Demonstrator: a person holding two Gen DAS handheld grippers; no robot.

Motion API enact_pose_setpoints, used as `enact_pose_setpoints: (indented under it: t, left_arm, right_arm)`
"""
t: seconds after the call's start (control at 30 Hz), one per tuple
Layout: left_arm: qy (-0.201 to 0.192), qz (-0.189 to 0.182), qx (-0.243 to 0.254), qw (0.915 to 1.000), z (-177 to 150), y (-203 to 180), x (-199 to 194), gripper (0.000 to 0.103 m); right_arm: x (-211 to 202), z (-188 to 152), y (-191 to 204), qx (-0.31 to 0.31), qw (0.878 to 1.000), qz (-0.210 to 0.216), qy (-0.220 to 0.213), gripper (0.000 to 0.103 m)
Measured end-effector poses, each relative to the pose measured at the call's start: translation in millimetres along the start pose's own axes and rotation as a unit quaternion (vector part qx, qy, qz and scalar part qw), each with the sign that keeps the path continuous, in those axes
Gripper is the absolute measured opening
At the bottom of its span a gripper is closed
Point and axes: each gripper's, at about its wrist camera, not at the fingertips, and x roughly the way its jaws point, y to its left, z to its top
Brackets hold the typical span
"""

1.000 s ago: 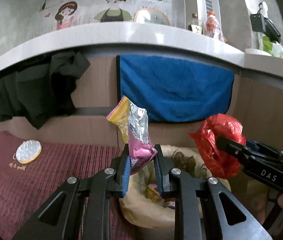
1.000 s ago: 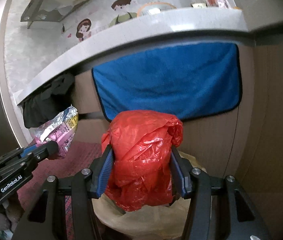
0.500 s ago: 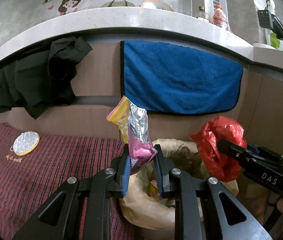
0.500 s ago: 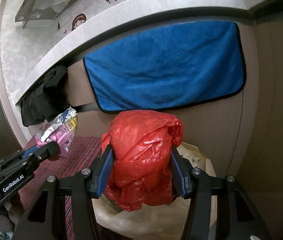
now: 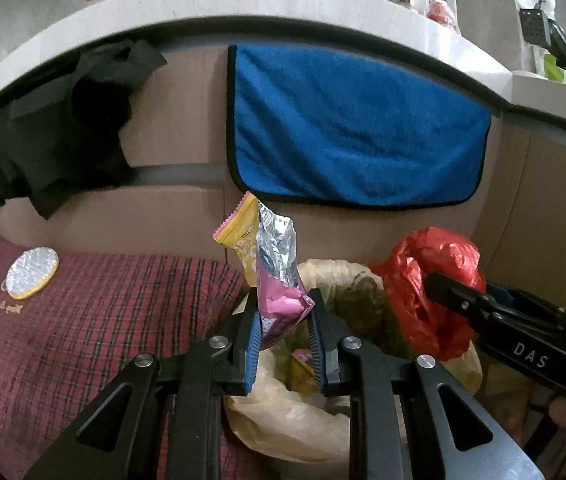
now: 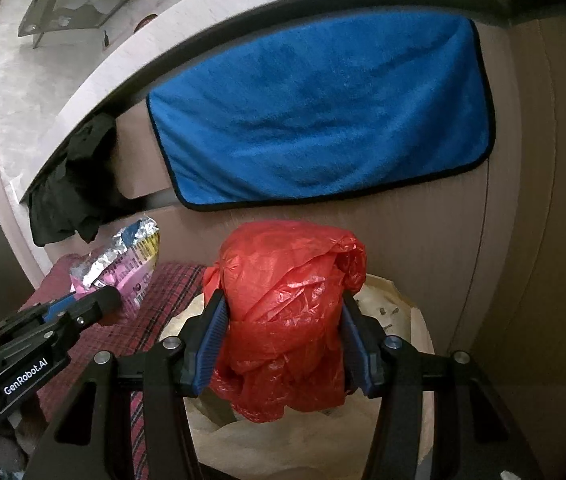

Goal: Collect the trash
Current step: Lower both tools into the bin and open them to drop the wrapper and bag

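My left tool (image 5: 283, 320) is clamped narrow on a snack wrapper (image 5: 273, 264), pink at the bottom, silver foil and yellow above, which stands upright out of the pads. My right tool (image 6: 281, 332) grips a crumpled red plastic bag (image 6: 287, 320) between its blue pads (image 6: 211, 344), the jaws spread about as wide as the bundle; the bag bulges above and hangs below them.

Just beyond and below both tools sits the bin, lined with a pale yellowish trash bag (image 5: 283, 420); some coloured scraps lie inside it. In the left view the red bag is to the right of the wrapper, over the bin's right rim. In the right view the wrapper (image 6: 123, 268) shows at the left, held in the other tool.

Left of the bin lies a red plaid cushion (image 5: 103, 320), with a round white-and-yellow disc (image 5: 31, 273) on its far left part.

Farther back, a blue towel (image 5: 355, 136) hangs on the wooden panel, a black cloth (image 5: 55, 148) hangs to its left, and a pale surface (image 5: 243, 4) runs above them.
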Motion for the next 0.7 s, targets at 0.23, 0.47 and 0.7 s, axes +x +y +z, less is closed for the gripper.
enact_pose_setpoints:
  t: [0.23, 0.47, 0.7]
  left_arm:
    - [0.019, -0.027, -0.007, 0.9994, -3, 1, 16, 0.022]
    - [0.034, -0.075, -0.025, 0.9963, -4, 7, 22, 0.053]
    - [0.046, -0.062, -0.042, 0.9961, -9, 14, 24, 0.055]
  right_arm:
    - [12, -3, -5, 0.01, 1.0, 0.003, 0.011, 0.052]
    - [18, -12, -8, 0.009, 1.0, -0.005, 0.021, 0.054]
    - [16, -13, -12, 0.015, 1.0, -0.004, 0.019, 0.054]
